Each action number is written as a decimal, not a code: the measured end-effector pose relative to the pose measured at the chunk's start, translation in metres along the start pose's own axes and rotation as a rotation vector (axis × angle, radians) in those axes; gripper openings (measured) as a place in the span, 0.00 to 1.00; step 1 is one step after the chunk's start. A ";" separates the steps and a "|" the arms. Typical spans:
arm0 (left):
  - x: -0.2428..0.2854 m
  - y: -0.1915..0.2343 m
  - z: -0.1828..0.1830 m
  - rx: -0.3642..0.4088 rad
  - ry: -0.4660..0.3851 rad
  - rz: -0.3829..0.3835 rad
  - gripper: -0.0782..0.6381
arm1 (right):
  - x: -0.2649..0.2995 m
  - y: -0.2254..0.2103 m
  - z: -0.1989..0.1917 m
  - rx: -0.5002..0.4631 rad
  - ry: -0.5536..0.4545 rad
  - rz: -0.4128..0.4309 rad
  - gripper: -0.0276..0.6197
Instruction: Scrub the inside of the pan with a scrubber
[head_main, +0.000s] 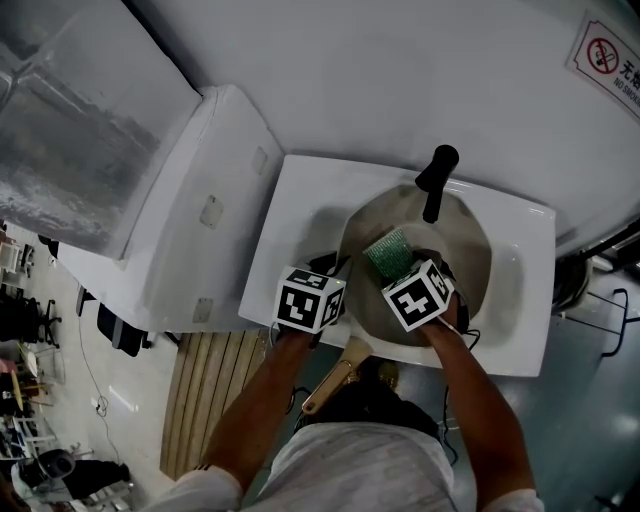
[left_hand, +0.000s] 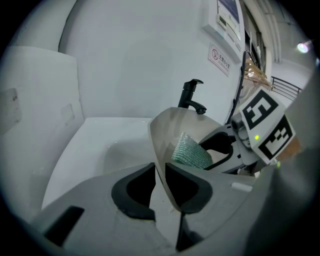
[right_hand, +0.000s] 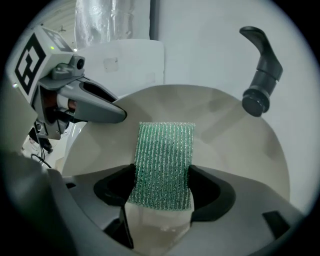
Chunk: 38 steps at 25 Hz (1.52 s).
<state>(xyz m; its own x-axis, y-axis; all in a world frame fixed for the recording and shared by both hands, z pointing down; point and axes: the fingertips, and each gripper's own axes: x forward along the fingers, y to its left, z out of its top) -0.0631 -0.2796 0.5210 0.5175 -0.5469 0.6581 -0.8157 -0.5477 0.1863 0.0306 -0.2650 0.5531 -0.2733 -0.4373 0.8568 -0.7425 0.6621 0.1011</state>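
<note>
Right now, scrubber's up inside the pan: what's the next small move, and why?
Probably ease the right gripper forward until the scrubber presses on the inner wall of the pan, then start a short stroke. The right gripper is shut on the scrubber, held up inside the pan, and the left gripper is clamped on the pan's rim, so it's braced. Whether the scrubber touches yet isn't clear.

I see the pan (head_main: 468, 250), beige and shallow, tilted up in the white sink (head_main: 300, 215), its wooden handle (head_main: 335, 375) pointing toward me. The scrubber (right_hand: 162, 165), green and ribbed, sits over the pan's inside, pinched in my right gripper (right_hand: 162, 189).
</note>
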 end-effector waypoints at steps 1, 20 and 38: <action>0.000 0.000 0.000 0.000 0.000 0.001 0.21 | -0.002 -0.006 -0.002 0.004 0.000 -0.010 0.57; 0.002 0.000 -0.001 0.010 0.011 0.006 0.21 | -0.036 0.004 -0.009 0.008 -0.027 -0.003 0.57; 0.003 0.001 -0.001 0.008 0.006 0.009 0.21 | -0.022 0.006 -0.044 -0.017 0.094 -0.012 0.57</action>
<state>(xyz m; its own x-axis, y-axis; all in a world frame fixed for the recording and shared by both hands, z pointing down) -0.0628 -0.2809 0.5241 0.5085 -0.5483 0.6640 -0.8182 -0.5479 0.1741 0.0597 -0.2247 0.5569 -0.2055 -0.3871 0.8988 -0.7347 0.6677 0.1196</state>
